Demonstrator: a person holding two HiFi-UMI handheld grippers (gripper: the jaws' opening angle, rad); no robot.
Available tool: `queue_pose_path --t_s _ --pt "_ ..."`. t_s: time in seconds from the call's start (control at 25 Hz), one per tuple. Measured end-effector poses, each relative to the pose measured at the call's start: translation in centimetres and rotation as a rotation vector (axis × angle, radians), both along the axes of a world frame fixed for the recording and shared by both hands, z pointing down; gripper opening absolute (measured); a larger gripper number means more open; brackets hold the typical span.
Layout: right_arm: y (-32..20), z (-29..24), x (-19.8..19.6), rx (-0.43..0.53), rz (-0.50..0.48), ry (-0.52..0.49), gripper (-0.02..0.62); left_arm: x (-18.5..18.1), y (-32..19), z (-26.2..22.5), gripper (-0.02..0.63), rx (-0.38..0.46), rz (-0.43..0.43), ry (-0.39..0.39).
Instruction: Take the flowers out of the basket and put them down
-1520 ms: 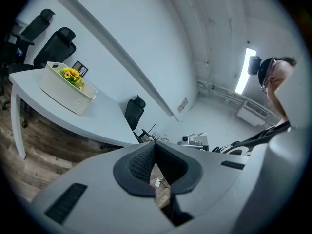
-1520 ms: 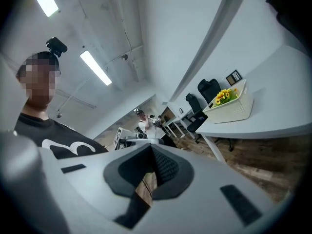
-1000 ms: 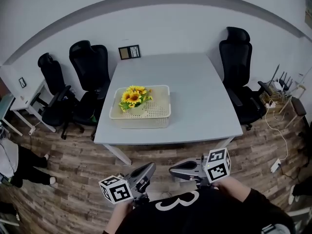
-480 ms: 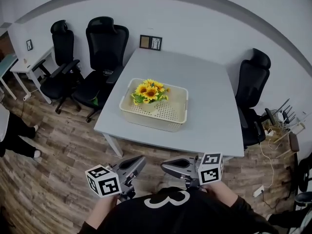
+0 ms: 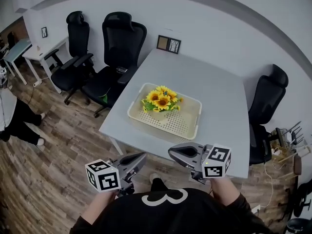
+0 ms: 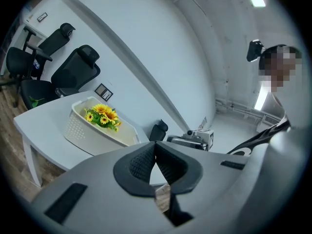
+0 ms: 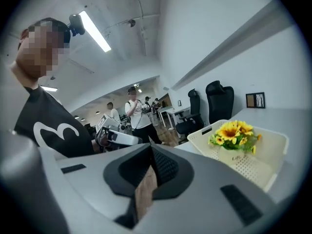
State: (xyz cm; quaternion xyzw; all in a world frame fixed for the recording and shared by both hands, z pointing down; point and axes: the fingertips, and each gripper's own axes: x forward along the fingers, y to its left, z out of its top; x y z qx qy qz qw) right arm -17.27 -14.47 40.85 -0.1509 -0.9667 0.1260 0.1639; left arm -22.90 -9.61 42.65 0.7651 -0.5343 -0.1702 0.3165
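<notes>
The flowers [image 5: 162, 100] were a small bunch of yellow, sunflower-like blooms with green leaves. They stood upright in a little pale pot [image 7: 237, 155] whose print was too small for me to read. They sat inside the cream, perforated basket [image 5: 146, 126], toward its left end as the head view showed it, a little above the middle of that frame. The basket rested on the grey table [image 5: 219, 87].

I judged the bunch to be light and probably artificial, though I couldn't be sure from here. The blooms and leaves looked soft and would likely crush or slide out from between the pads, so I would not have taken them by the heads. The pot looked stiff and smooth and seemed the better hold. I would have set the pads on opposite sides of its wall, just under the leaves, squeezed modestly and lifted straight up to clear the basket's rim. Since the bunch was top-heavy, I reckoned it could tip if gripped too low.

Both claws sat low in the head view, short of the table's near edge and well apart from the basket. The left gripper [image 5: 143, 156] had its jaws closed together at the tips with nothing between them. The right gripper [image 5: 171, 152] was likewise closed and empty. Either one would have needed to open before any grasp.
</notes>
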Motion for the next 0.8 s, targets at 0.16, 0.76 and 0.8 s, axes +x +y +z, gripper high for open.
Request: queue_pose_path --t_s 0.16,0.76,0.8 --pt "-3.9 0.0 -2.8 0.116 -0.013 0.020 0.009 -2.2 -2.6 -0.2 0.012 -0.009 -0.039 -0.004" --pt "-14.0 12.1 -11.0 0.740 -0.222 0.402 0.012 -8.4 -7.3 1.3 0.012 -0.056 -0.154 0.030" --pt "-14.3 12.9 -11.5 0.740 -0.228 0.418 0.012 -8.9 -7.2 1.4 0.012 -0.057 -0.165 0.032"
